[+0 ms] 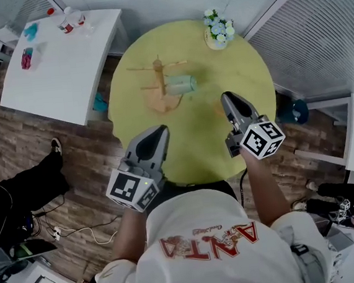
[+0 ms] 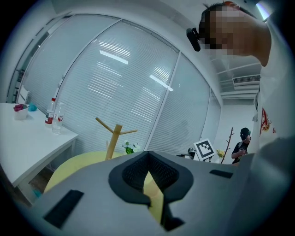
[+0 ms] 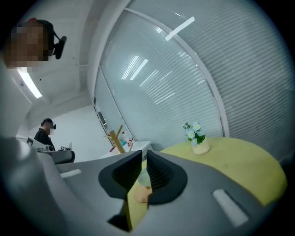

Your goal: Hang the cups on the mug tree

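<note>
left gripper (image 1: 161, 130) and right gripper (image 1: 228, 95), both nearly closed, empty, lower frame; pale green cup (image 1: 181, 84) beside wooden mug tree (image 1: 158, 71), upper centre of round yellow surface (image 1: 243, 56). risk: closed jaws shoving cup, toppling tree.

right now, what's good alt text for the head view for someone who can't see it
From above, a person holds the left gripper and right gripper at the near edge of a round yellow table. A pale green cup shows right beside a wooden mug tree; a flower pot stands at the far edge.
</note>
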Available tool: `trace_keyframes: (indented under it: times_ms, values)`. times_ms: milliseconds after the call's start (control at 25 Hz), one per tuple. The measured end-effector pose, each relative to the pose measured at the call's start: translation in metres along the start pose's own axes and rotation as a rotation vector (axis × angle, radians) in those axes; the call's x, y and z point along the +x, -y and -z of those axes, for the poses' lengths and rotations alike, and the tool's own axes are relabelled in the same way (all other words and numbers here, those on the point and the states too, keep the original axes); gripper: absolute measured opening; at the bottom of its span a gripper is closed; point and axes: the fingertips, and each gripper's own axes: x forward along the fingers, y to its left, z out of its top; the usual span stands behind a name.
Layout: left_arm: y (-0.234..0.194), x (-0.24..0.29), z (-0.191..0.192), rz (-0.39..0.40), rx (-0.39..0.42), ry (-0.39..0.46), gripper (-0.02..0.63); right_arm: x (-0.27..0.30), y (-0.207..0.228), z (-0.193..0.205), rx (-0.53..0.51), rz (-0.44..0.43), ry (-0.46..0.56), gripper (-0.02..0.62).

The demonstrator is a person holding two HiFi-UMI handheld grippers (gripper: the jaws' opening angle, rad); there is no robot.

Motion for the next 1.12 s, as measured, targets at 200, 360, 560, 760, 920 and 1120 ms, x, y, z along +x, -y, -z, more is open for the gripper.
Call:
trace_keyframes:
  times_ms: [200, 360, 560, 760, 920, 1120]
  values:
    - [0.018, 0.007, -0.013, 0.026, 0.021, 0.019, 0.008, -0.046, -0.031, -0.023, -0.195, -0.020, 0.034, 0.003]
    - [0.037, 0.010, -0.023, 0.056, 0.049, 0.040, 0.008, -0.087, -0.052, -0.042, -0.322, -0.002, 0.084, 0.002]
    - [0.062, 0.008, -0.033, 0.074, 0.098, 0.063, 0.008, -0.123, -0.059, -0.060, -0.367, 0.036, 0.139, 0.002]
    - [0.075, 0.007, -0.035, 0.078, 0.122, 0.063, 0.008, -0.136, -0.054, -0.065, -0.339, 0.041, 0.155, 0.002]
    - [0.079, 0.004, -0.036, 0.081, 0.120, 0.077, 0.008, -0.138, -0.052, -0.061, -0.324, 0.039, 0.151, 0.002]
    - [0.079, 0.002, -0.035, 0.079, 0.128, 0.076, 0.008, -0.137, -0.056, -0.060, -0.325, 0.030, 0.151, 0.002]
